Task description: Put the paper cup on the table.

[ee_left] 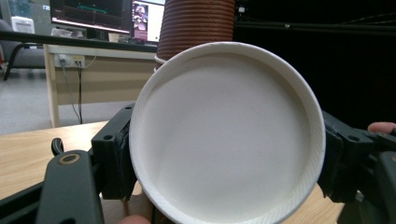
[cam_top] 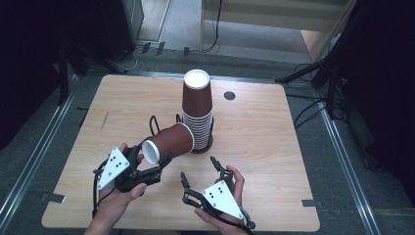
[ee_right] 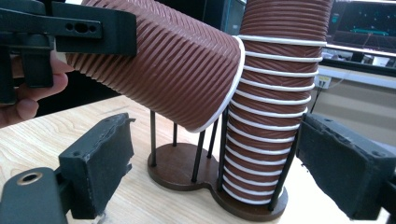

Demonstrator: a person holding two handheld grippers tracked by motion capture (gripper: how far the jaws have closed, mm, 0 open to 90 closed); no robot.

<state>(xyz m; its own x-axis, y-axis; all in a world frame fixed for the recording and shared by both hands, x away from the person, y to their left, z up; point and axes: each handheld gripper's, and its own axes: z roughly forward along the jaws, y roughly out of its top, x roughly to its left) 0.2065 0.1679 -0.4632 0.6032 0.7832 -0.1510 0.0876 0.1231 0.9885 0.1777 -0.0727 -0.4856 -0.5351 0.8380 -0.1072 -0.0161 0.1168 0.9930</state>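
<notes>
Brown ribbed paper, rimmed in white, makes up everything being handled on the wooden table (cam_top: 274, 147). A single cup (cam_top: 169, 142) is gripped by the left gripper (cam_top: 151, 164) near its closed white bottom, the jaws pinching it from both sides. In the left gripper view that white bottom (ee_left: 226, 133) is seen face on, with a black pad pressed against each side of it. The cup is held on its side, lifted off the table, with its open rim pointing toward the stack of cups (cam_top: 197, 110) and resting against the stack's lower part; in the right gripper view the rim (ee_right: 229, 88) is seen touching the side of the stack (ee_right: 275, 98).

The stack is seated upside down in a dark wire holder (ee_right: 205, 182) with thin upright rods and a round wooden base, and the holder is placed near the middle of the table. A second, empty ring of rods is seen just beside the stack, under the tilted cup.

The right gripper (cam_top: 198, 171) is held in front of the stack, on the person's side and apart from it, with its jaws spread wide and nothing between them. In the right gripper view its two pads frame the holder's base.
</notes>
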